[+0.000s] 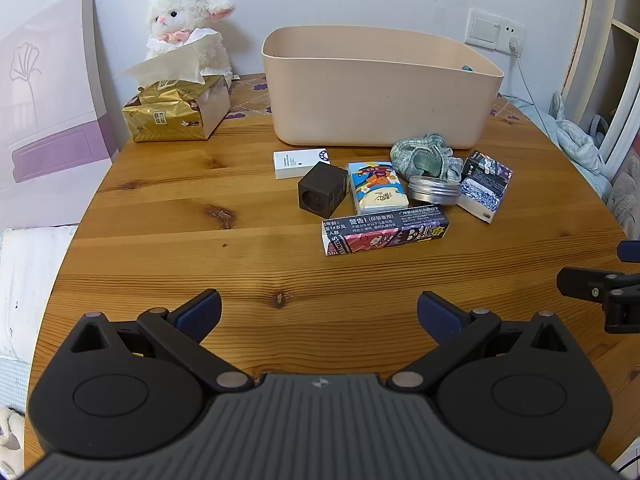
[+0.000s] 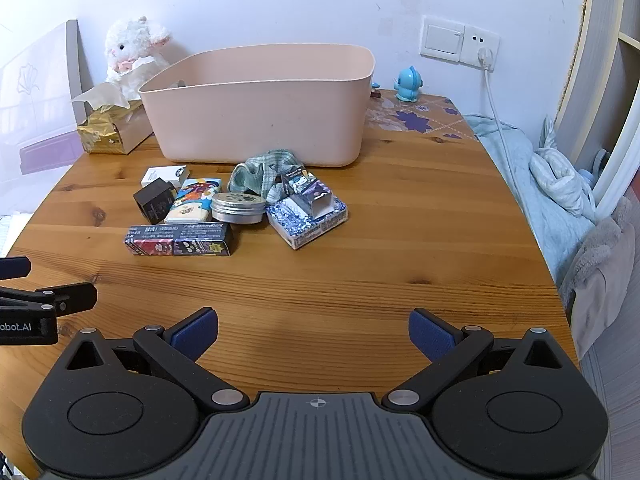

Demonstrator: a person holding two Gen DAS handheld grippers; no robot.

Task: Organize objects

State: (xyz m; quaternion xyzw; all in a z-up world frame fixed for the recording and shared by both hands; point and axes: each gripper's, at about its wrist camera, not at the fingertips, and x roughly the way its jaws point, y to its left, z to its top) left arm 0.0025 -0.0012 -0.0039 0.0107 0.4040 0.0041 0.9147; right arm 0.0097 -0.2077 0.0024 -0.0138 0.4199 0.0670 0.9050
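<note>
Both the left gripper [image 1: 319, 312] and right gripper [image 2: 313, 330] gape wide, holding nothing, over bare bench [image 2: 360, 280] wood at frame bottom. Clutter, like the long box [image 2: 179, 239], sits mid-frame before the pink bin [image 2: 256, 112].

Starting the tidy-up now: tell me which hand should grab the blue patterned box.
Right. The blue patterned box lies on the cluster's right edge, nearer the open right gripper; from the left gripper it sits behind the long cartoon box.

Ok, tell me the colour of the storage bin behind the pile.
Pale peach-pink, plain and unpatterned; the storage bin shows best in the left wrist view.
</note>
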